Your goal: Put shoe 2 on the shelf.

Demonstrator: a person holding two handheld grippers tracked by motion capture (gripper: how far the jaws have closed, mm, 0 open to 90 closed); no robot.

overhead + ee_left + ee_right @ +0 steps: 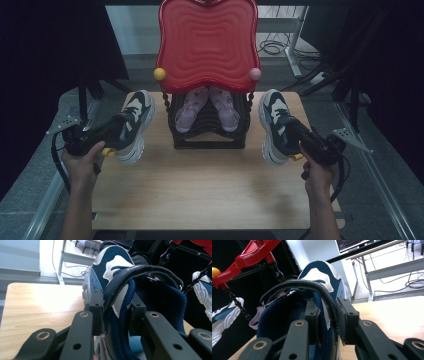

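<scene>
From above we see a wooden worktop (200, 195) with a black shoe rack (207, 127) at its far middle, a red wavy-surfaced lid or tray (207, 42) raised over it, carrying a yellow ball (159, 74) at its left corner and a pink ball (255, 74) at its right. A pair of pale purple sandals (206, 109) lies on the rack, toes toward the near side. To the left of the rack we find the left sneaker (134, 125), navy and white, gripped at its heel end by the left tool (117, 131), which the person's left hand (82, 162) carries. In the left gripper view the two black jaws close on the side wall of this left sneaker (117, 290), one jaw outside and one inside the collar, the pads pressing the fabric and a strap. To the right of the rack we find the right sneaker (275, 125), held at its heel end by the right tool (297, 137) in the right hand (315, 172). In the right gripper view the jaws likewise clamp the collar wall of the right sneaker (317, 282), with the red lid's edge (252, 252) and a black chain (237, 302) at the left. Whether either sole touches the worktop we cannot tell.
</scene>
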